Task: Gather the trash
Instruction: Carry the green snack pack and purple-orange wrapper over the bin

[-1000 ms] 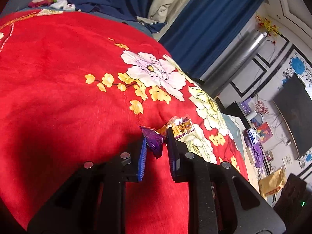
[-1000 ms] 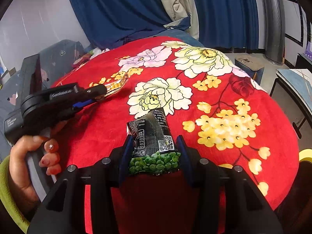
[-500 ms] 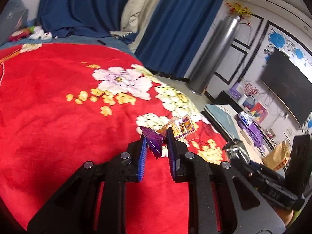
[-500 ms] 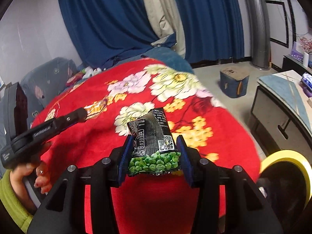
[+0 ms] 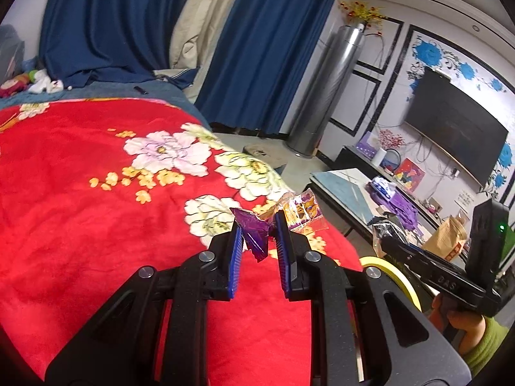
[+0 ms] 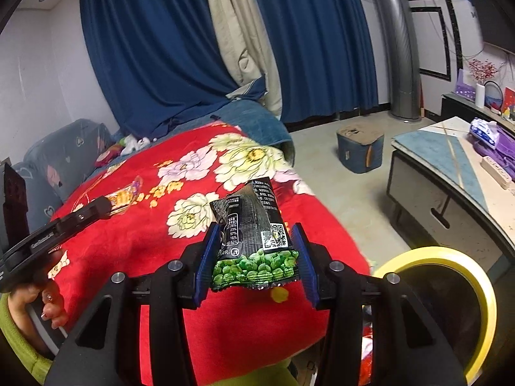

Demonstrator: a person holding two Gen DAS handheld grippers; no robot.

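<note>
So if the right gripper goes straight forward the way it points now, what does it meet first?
Probably the red floral blanket, which lies past the pea snack bag that the right gripper holds; depth is hard to judge.

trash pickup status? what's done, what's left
Done: both pieces picked off the red blanket. In hand: left gripper pinches a purple wrapper; right gripper clamps a green pea snack bag. Left: dropping both into the yellow-rimmed bin.
</note>
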